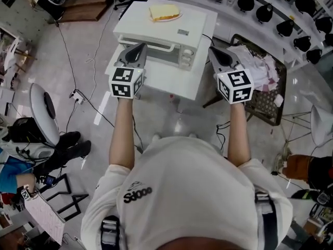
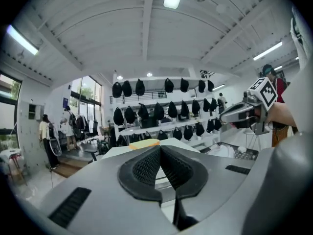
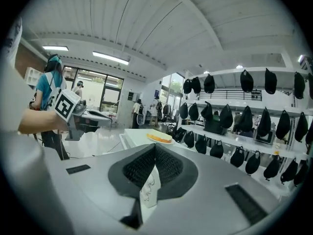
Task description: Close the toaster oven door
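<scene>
Left gripper (image 1: 136,50) jaws closed, empty. Right gripper (image 1: 217,53) jaws closed on a small white slip (image 3: 148,187). Both hover just before toaster oven (image 1: 166,35) on bench (image 1: 171,82).

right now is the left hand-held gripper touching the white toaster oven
Cannot tell: the head view has the left hand-held gripper overlapping the white toaster oven, hiding any gap.

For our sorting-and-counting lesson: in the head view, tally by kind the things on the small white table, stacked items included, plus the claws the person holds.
Toaster oven: 1
Plate: 1
Bread: 1
Claws: 2 (left claw, right claw)
Total: 5
</scene>
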`<state>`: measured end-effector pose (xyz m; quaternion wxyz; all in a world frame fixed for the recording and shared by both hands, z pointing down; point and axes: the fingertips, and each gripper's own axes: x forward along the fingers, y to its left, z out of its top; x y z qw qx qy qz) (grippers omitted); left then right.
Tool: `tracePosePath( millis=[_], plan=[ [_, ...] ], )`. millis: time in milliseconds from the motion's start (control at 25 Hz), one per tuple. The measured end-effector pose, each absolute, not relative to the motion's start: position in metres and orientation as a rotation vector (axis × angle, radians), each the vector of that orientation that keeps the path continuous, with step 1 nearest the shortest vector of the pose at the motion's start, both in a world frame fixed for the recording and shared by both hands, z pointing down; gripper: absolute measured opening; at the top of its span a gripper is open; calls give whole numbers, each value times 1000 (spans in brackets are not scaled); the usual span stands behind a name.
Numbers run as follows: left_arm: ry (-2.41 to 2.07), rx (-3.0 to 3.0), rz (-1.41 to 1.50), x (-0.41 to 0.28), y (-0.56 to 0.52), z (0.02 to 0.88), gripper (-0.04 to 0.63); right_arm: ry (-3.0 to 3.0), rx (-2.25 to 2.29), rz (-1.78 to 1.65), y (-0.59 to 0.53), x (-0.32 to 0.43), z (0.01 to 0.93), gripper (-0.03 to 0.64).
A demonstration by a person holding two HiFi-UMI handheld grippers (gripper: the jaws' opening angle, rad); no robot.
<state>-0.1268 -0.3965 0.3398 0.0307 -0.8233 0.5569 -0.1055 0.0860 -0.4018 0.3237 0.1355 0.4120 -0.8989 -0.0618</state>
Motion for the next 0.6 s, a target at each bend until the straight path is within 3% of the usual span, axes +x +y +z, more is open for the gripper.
tracePosePath(
  millis=[600],
  plan=[
    [1693, -2390, -330, -140, -348, 277, 18, -2805, 975, -183, -381, 34, 277, 8]
  ],
)
